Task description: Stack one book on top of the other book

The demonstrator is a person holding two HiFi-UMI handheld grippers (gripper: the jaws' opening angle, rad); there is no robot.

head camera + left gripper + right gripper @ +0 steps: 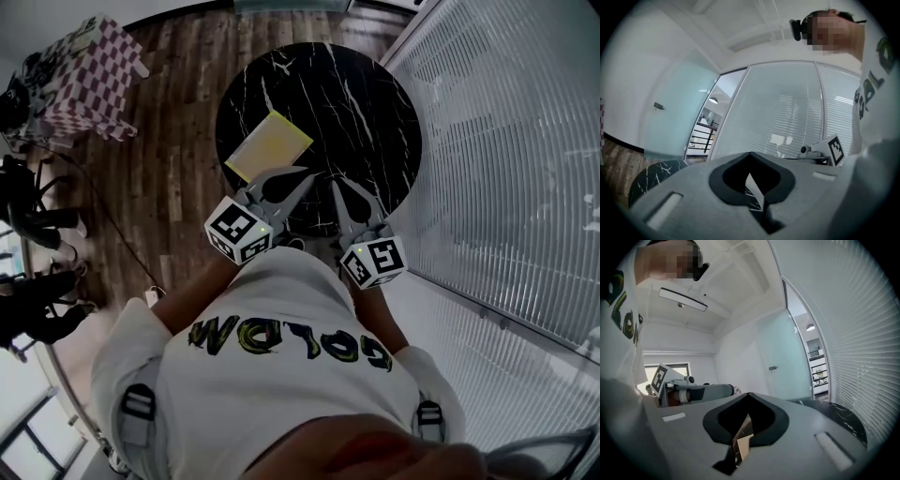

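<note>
A yellow book [272, 143] lies on the left part of the round black marble table [366, 103]. A pale edge runs along its near left side; whether a second book lies under it I cannot tell. My left gripper [302, 180] hovers just past the book's near corner, jaws shut and empty. My right gripper [341, 191] is beside it over the table's near edge, also shut with nothing held. In the left gripper view the left gripper [750, 157] points level at a glass wall. In the right gripper view the right gripper [749, 398] is shut, with a tan sliver showing through the gap.
A pink-and-white checkered table [84, 80] stands at the far left on the wood floor [159, 178]. Dark chairs [28, 225] crowd the left edge. A glass wall with blinds [506, 169] runs down the right, close to the table.
</note>
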